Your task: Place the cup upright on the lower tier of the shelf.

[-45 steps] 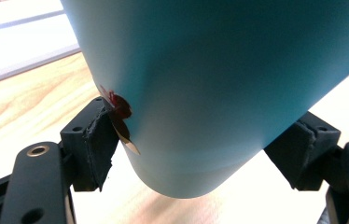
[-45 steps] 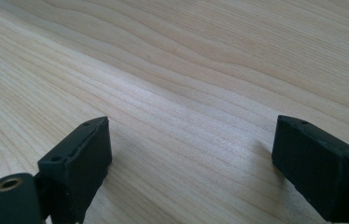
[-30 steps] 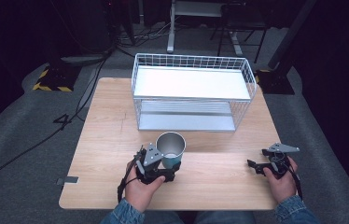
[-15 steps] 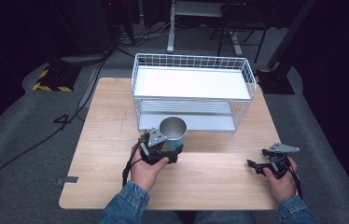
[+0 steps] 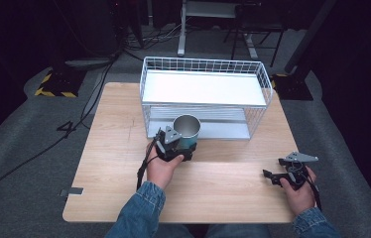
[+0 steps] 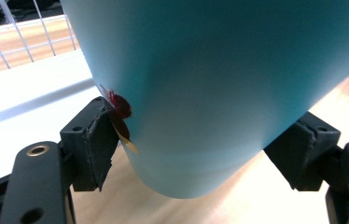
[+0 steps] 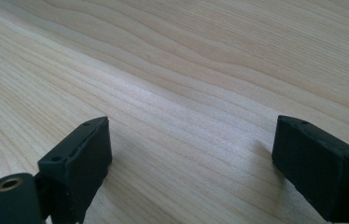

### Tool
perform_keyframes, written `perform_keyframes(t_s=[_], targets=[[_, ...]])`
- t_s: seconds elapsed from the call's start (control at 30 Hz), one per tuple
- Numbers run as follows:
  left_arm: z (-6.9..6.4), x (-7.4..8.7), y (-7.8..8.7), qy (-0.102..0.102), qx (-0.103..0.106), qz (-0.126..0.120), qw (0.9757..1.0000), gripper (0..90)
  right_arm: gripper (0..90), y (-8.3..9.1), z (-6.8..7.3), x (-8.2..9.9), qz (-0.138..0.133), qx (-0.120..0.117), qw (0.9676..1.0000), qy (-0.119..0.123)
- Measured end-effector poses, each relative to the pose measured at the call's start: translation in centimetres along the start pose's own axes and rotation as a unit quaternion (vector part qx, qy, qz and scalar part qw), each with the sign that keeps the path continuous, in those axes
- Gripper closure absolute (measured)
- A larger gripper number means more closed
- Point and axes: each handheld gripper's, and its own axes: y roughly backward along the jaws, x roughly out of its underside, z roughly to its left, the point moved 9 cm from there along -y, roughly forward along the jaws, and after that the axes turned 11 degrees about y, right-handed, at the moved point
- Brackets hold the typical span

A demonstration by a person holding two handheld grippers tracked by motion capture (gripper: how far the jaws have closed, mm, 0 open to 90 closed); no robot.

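Left gripper view — left tongs [image 6: 200, 158] pinching blue cup [image 6: 219, 93], high view — steel rim, right tongs [image 7: 191, 163] spread.

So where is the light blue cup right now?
In the high view, the light blue cup sits clamped in the left gripper, just before the wire rack's lower shelf.

In your left gripper view, the blue cup [image 6: 219, 93] ran off the top edge, so its rim was cut off.
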Motion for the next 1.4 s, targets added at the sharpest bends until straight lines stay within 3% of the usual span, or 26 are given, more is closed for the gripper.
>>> perform_keyframes(t_s=[0.33, 0.43, 0.87, 1.07, 1.13, 1.17, 1.3, 1.4], targets=[[1.1, -1.2, -3.0, 0.001, -0.006, -0.003, 1.0, 24.2, 12.2, 0.0, 0.0, 0.0, 0.0, -0.001, 1.0, 0.0], [1.3, -1.7, -3.9, 0.014, -0.006, -0.017, 0.9997, 24.2, 12.2, 0.0, 0.0, 0.0, 0.0, -0.001, 1.0, 0.0], [2.4, -3.2, -7.0, 0.017, -0.014, -0.035, 0.9992, 24.2, 12.3, 0.0, 0.0, 0.0, 0.0, -0.001, 1.0, 0.0], [3.3, -3.2, -8.3, 0.046, -0.013, -0.047, 0.9977, 24.1, 12.2, 0.0, 0.0, 0.0, 0.0, -0.002, 1.0, 0.0], [3.9, -3.2, -8.6, 0.039, -0.028, -0.05, 0.9976, 24.1, 12.3, 0.0, 0.0, 0.0, -0.001, -0.002, 1.0, 0.0], [3.8, -3.2, -8.9, 0.048, -0.024, -0.05, 0.9973, 24.1, 12.2, 0.0, 0.0, 0.0, 0.0, -0.001, 1.0, 0.0], [4.4, -3.4, -9.5, 0.047, -0.038, -0.047, 0.9971, 24.1, 12.2, 0.0, 0.0, 0.0, 0.0, -0.001, 1.0, 0.0], [4.3, -3.5, -10.0, 0.041, -0.029, -0.045, 0.9977, 24.1, 12.2, 0.0, 0.0, 0.0, 0.0, -0.002, 1.0, 0.0]])
